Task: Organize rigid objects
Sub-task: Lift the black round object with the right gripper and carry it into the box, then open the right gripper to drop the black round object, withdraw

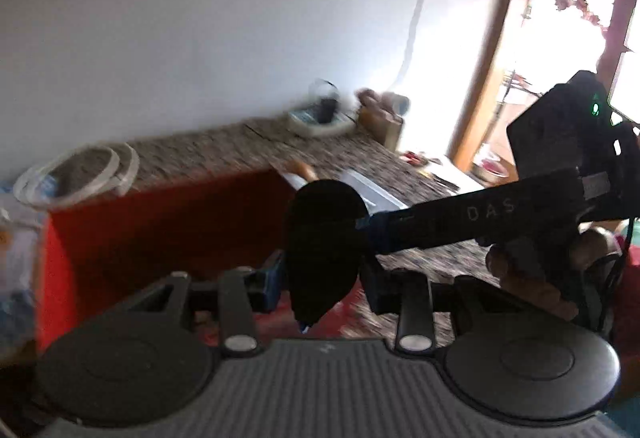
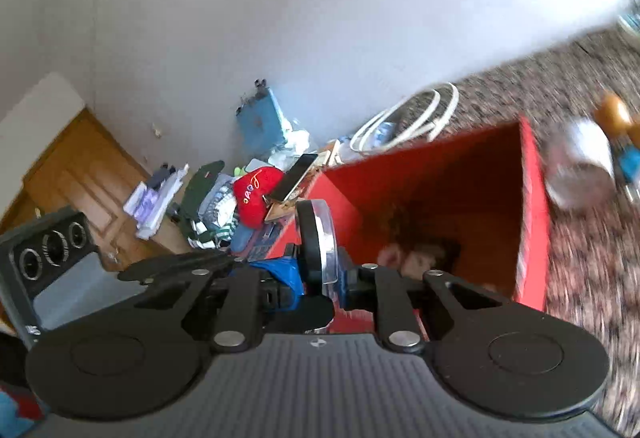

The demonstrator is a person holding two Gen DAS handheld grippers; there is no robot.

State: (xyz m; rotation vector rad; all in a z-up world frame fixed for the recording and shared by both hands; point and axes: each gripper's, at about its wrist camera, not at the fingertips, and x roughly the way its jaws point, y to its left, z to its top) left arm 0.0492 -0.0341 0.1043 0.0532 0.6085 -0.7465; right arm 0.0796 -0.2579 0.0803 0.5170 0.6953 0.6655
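Right wrist view: the right gripper [image 2: 320,270] clamps a black round case [image 2: 314,238] with clear lid. Left gripper [image 1: 322,278] pinches a black oval object [image 1: 324,242] over the red box [image 1: 160,230].

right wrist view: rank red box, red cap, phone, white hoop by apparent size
Largest to smallest:
1. red box
2. white hoop
3. red cap
4. phone
Hoop and cap are close; fisheye distortion and differing distance make that pair unsure.

A red box [image 2: 532,214] sits on a brown-speckled surface [image 2: 592,270]; the blurred can [image 2: 580,170] looks silvery.
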